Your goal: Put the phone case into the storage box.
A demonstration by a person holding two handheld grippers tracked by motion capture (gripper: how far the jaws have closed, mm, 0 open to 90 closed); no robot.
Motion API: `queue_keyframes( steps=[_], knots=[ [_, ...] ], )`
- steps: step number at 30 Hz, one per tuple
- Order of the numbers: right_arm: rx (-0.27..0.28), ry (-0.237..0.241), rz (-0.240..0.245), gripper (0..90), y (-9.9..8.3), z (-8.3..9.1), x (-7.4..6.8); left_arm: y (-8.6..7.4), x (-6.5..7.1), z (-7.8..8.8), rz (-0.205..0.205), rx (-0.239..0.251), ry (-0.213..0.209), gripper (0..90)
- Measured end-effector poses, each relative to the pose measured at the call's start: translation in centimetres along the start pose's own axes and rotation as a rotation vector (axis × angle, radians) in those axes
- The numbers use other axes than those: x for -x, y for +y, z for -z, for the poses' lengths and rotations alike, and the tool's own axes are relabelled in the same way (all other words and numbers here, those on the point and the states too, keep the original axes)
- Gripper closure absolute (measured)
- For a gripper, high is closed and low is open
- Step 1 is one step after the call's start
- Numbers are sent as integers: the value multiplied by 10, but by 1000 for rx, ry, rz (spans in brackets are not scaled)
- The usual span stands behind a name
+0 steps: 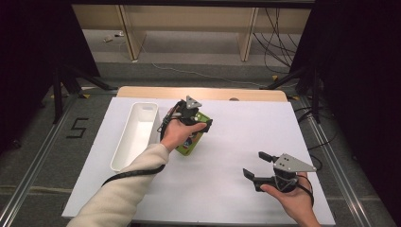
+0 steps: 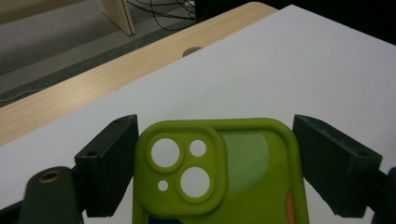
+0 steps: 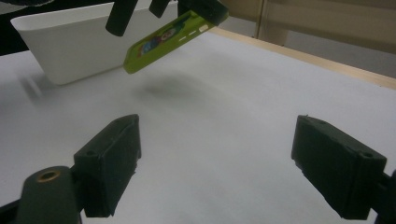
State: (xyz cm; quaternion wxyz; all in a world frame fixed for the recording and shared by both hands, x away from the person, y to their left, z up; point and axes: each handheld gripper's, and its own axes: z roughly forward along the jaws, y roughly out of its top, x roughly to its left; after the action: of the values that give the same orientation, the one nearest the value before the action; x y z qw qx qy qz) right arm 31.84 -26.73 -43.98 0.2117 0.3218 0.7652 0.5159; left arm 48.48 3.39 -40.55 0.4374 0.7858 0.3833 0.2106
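Note:
A lime-green phone case [image 1: 189,144] with camera cut-outs and a colourful print hangs tilted above the white table, clear of its surface. My left gripper [image 1: 200,122] is shut on it just right of the white tray. In the left gripper view both black jaws flank the phone case [image 2: 219,172], camera end pointing away. From the right gripper view the phone case [image 3: 163,42] slopes down to the left with its shadow on the table below. My right gripper [image 1: 254,164] stands open with nothing in it at the front right, low over the table [image 3: 217,154].
A long white tray [image 1: 120,142], with nothing visible in it, lies along the left side of the white table cover [image 1: 236,137]. The tray [image 3: 70,46] stands just behind the lifted case. A wooden table edge [image 1: 203,93] runs along the far side, with floor and cables beyond.

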Motion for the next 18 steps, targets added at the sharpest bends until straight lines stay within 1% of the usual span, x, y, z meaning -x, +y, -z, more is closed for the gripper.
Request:
queue_keyframes(
  steps=[9, 10, 18],
  knots=[
    [0, 0, 0, 170, 0, 0, 0, 9, -2, 12, 5, 49, 25, 169],
    [0, 1, -1, 170, 0, 0, 0, 10, -3, 13, 0, 52, 28, 169],
    [-1, 1, -2, 170, 0, 0, 0, 18, -10, 23, 15, 85, 47, 169]
  ],
)
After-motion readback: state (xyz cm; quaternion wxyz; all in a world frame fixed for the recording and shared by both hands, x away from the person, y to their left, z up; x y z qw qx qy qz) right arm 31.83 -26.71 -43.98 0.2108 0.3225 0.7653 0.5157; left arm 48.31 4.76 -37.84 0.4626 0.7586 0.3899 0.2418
